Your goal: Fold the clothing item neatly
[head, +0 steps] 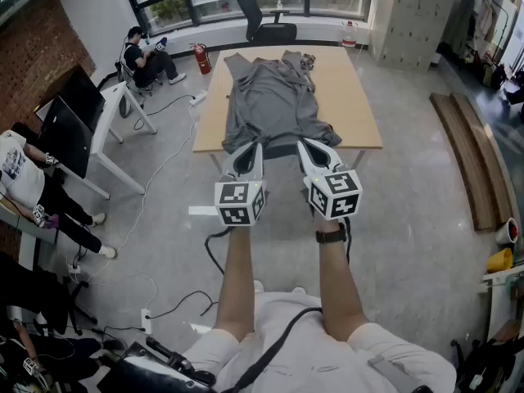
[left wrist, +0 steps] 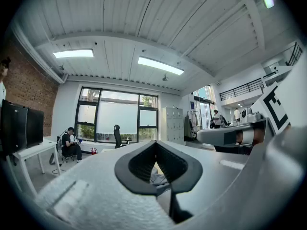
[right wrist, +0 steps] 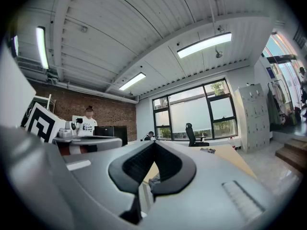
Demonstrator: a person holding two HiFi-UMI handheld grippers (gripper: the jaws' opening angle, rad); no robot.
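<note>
I hold the left gripper (head: 245,149) and right gripper (head: 310,146) level, jaws together and empty, equally close to the table's (head: 357,97) near edge, where the grey garment (head: 270,97) lies straight ahead, lengthwise toward the far edge.

White tee (head: 385,352), black strap (head: 278,344) across chest, black watch (head: 331,236) on right wrist; left gripper (head: 254,146), right gripper (head: 304,143) grey, black-white marker cubes (head: 239,203).

One shirt (head: 270,105) on one counter (head: 364,105). Two tongs: left tongs (head: 252,148), right tongs (head: 304,145). One chair (head: 260,19), one extinguisher (head: 201,58), one bottle (head: 350,33). Two planks (head: 467,154). Two people at the left: one (head: 143,56) by the window, one (head: 24,182) nearer.
</note>
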